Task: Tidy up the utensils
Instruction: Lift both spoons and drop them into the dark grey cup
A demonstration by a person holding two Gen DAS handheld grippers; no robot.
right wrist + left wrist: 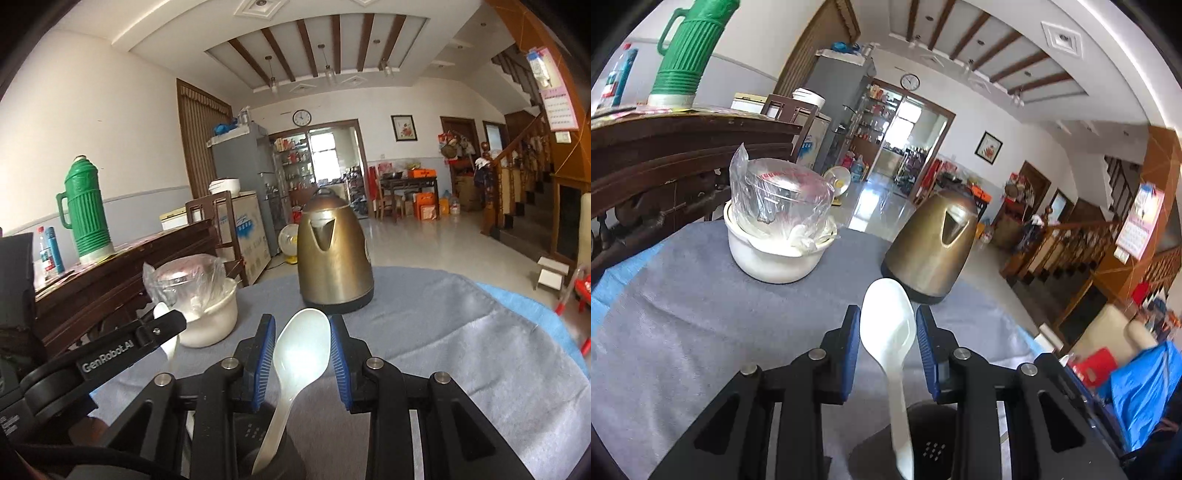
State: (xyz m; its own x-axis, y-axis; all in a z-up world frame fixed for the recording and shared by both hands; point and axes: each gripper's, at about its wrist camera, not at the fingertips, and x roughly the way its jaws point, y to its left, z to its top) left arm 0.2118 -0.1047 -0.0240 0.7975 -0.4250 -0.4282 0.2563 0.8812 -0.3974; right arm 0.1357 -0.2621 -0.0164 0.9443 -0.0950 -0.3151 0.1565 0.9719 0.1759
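Observation:
In the left wrist view a white plastic spoon [888,332] stands upright with its handle in a dark utensil holder [931,443] at the bottom. My left gripper [888,325] is open, its blue pads either side of the spoon bowl, apart from it. In the right wrist view a second white spoon [303,354] stands in the dark holder [258,454] between the pads of my open right gripper [303,332]. The left gripper [162,328] shows at the left, with the first spoon [166,332] behind it.
A brass-coloured kettle [931,243] [334,258] stands on the grey cloth-covered table [701,314]. A white pot with a bagged glass bowl [779,229] [199,295] is at the left. A dark wooden sideboard with a green thermos [86,210] is beyond.

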